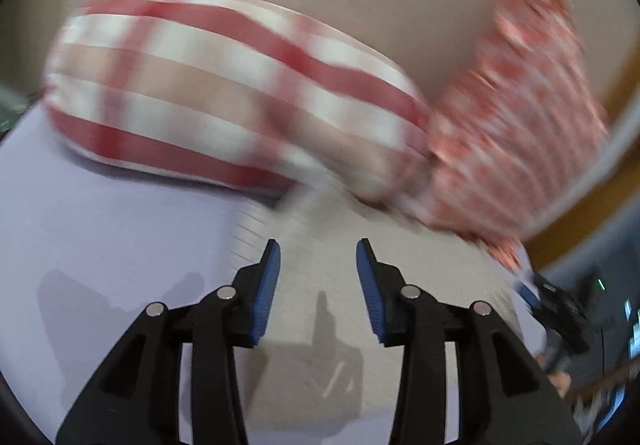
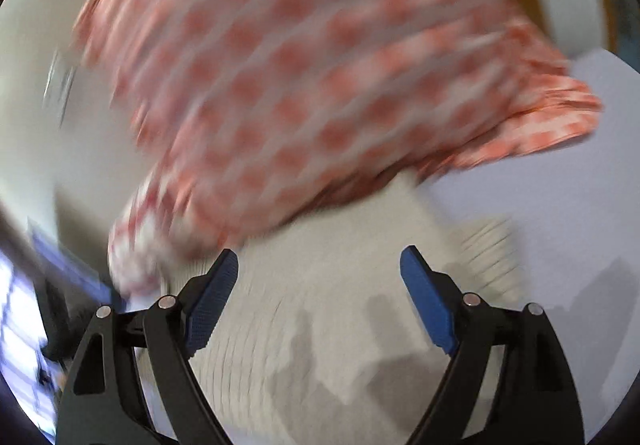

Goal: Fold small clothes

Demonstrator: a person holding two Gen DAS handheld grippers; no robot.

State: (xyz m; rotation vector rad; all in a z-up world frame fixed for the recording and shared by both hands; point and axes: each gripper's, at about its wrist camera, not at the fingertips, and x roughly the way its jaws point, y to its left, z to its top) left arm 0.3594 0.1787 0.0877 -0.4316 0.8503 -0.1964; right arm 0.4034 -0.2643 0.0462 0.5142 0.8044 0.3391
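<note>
Left gripper (image 1: 319,253): black arms, blue ribbed pads, angled down over the bed sheet (image 1: 100,229); jaws partly apart, nothing between them, pads clear of the cloth below.

Striped pillow (image 1: 224,85): plump, long, broad red and white bands crossed by one red stripe; lies on the sheet, left of and behind the white garment. Seen in the left wrist view only.

White garment (image 1: 320,285): pale ribbed knit, fine parallel ridges, lying flat on the lavender sheet directly under both grippers; its far edge runs under the checked cloth. The right wrist view (image 2: 320,305) shows a stepped ribbed edge on its right side.

Checked cloth (image 1: 516,113): thin fabric in small red-and-white checks, rumpled, right of the pillow and behind the white garment; blurred in both views. In the right wrist view (image 2: 312,77) it fills most of the upper frame.

Right gripper (image 2: 319,263): same build, tilted down over the white garment; jaws wide apart, empty, pads off the cloth. In the left wrist view it shows only as a dark blurred shape at the garment's right edge.
</note>
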